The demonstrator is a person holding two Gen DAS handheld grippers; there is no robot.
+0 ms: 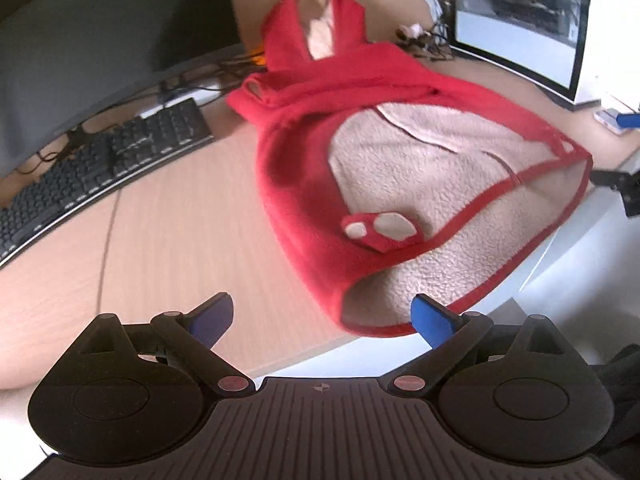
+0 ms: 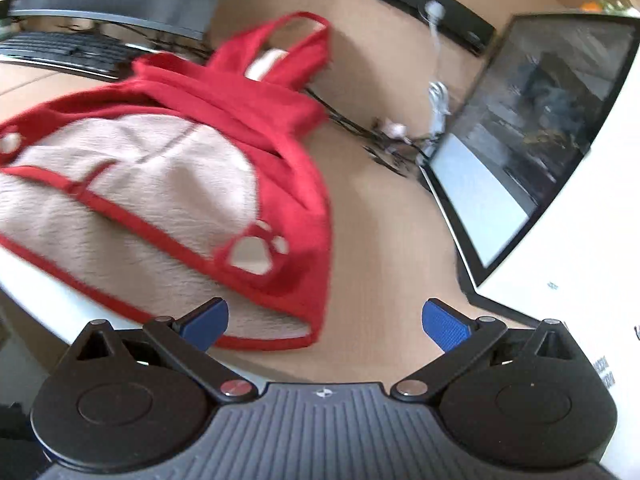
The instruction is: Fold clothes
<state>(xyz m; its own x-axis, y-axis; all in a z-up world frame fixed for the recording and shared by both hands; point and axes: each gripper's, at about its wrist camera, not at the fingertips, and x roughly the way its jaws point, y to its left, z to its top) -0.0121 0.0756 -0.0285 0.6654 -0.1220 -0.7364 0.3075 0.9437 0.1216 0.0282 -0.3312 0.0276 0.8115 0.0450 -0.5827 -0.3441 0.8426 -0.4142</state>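
Note:
A small red fleece hooded garment (image 1: 304, 128) with a beige fleecy lining (image 1: 432, 184) lies open on the wooden desk (image 1: 180, 216), hood toward the back, hem at the desk's near edge. It also shows in the right wrist view (image 2: 276, 128), with its lining (image 2: 132, 168) face up. A red paw-print patch (image 1: 380, 230) sits on the lining near the hem. My left gripper (image 1: 324, 316) is open and empty, just short of the hem's left corner. My right gripper (image 2: 324, 322) is open and empty, at the hem's right corner.
A black keyboard (image 1: 100, 168) and a dark monitor (image 1: 80, 52) stand at the left. A lit monitor (image 2: 532, 136) stands at the right, with tangled cables (image 2: 392, 140) behind the garment. The desk edge (image 1: 360, 348) runs just in front of the grippers.

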